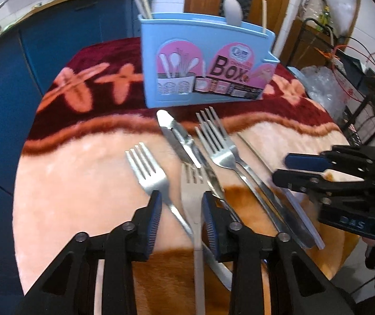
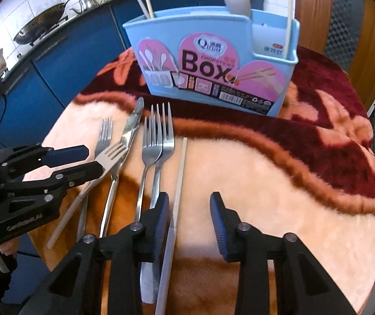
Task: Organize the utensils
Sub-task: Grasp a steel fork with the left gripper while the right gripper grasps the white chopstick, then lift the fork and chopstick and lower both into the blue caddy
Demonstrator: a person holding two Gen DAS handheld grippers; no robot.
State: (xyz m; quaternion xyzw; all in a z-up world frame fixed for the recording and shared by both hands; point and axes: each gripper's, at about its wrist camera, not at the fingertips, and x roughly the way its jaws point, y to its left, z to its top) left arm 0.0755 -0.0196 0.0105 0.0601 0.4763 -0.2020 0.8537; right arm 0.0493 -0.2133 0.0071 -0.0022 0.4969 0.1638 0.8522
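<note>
A blue chopsticks box (image 1: 203, 60) stands at the back of the table (image 1: 82, 178), holding a spoon (image 1: 231, 9) and chopsticks; it also shows in the right wrist view (image 2: 213, 60). Several forks and a knife (image 1: 179, 136) lie in front of it. My left gripper (image 1: 180, 210) is open, its jaws on either side of a fork's handle (image 1: 191, 197). My right gripper (image 2: 189, 210) is open over the blanket, with a pale chopstick (image 2: 179, 178) just inside its left finger. Two stacked forks (image 2: 158, 141) lie left of that chopstick.
A pink and maroon blanket (image 2: 305, 157) covers the table. Blue cabinets (image 1: 56, 39) stand behind, with a wok (image 2: 40, 30) and a kettle (image 2: 90, 0) on the counter. A wire rack (image 1: 355, 110) and plastic bags stand at the right edge.
</note>
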